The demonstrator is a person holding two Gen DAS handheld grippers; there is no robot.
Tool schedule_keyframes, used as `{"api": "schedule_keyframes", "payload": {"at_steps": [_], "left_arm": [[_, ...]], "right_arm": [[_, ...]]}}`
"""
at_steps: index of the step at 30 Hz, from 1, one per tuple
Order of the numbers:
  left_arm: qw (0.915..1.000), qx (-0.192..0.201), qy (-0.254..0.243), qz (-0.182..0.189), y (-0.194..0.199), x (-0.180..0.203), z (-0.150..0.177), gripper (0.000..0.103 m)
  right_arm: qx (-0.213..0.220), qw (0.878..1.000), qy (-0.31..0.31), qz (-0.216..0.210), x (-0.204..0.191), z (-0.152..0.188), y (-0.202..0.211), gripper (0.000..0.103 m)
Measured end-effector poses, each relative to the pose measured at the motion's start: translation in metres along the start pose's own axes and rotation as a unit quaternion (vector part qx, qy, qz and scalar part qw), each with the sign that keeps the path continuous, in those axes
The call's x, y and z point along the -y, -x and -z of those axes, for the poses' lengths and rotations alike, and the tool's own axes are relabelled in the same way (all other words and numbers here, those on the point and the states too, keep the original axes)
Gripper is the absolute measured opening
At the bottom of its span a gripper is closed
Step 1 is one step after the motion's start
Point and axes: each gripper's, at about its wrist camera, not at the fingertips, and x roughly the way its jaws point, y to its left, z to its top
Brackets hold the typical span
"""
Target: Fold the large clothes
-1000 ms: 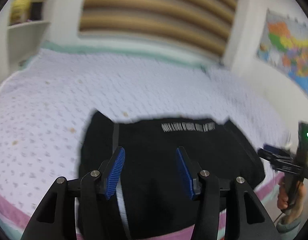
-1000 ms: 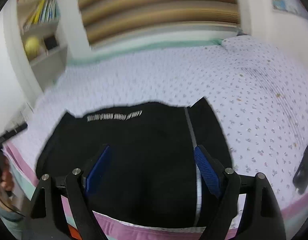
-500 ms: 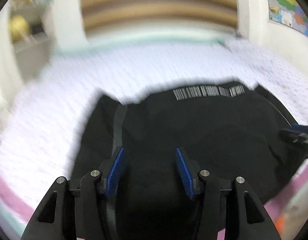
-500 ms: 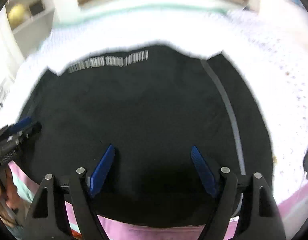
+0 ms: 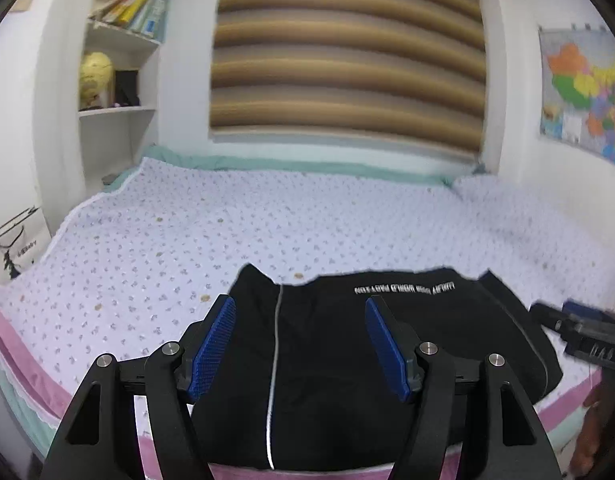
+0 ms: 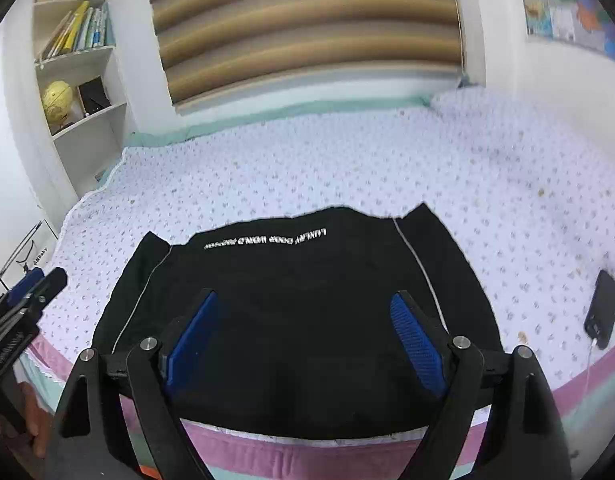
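Both grippers, left (image 5: 299,344) and right (image 6: 305,340), have just spread their fingers and drawn back empty from the garment (image 6: 299,304), folded on the bed (image 6: 347,160).

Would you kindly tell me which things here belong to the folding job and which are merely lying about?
Part of the job:
- black garment, lying on the bed
- left hand-held gripper, open
- right hand-held gripper, open

Lying about:
- phone with its cable, on the bed
- globe and books on the shelves
- wall map
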Motion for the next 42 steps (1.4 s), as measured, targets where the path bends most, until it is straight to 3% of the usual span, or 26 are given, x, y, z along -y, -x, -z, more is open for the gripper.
{"api": "schedule_keyframes", "payload": {"at_steps": [2,4,8,20,33,38,42], "left_arm": [[0.9986,0.000,0.000,-0.053,-0.004,-0.002,0.005,0.069],[0.9979,-0.011,-0.001,-0.064,-0.007,-0.006,0.013,0.069],[0.9985,-0.029,0.010,-0.047,-0.008,-0.012,0.026,0.069],[0.9987,-0.038,-0.026,-0.022,0.009,0.012,0.063,0.069],[0.9978,-0.018,-0.062,-0.011,0.034,0.030,0.068,0.069],[0.9977,-0.039,-0.041,0.037,0.036,0.029,0.068,0.069],[0.9975,-0.033,-0.057,0.024,0.039,0.033,0.070,0.069]], "right_arm": [[-0.001,1.000,0.007,-0.006,-0.006,0.006,0.001,0.093],[-0.004,1.000,0.014,-0.009,-0.015,0.016,0.000,0.093],[-0.012,0.999,0.030,0.007,-0.025,0.034,-0.005,0.093],[-0.027,0.999,0.024,0.001,-0.026,0.074,0.002,0.093],[-0.024,1.000,0.001,-0.007,-0.010,0.079,0.019,0.093],[-0.021,0.999,-0.001,-0.027,-0.007,0.079,0.025,0.093],[-0.012,1.000,0.006,-0.023,-0.009,0.081,0.030,0.093]]}}
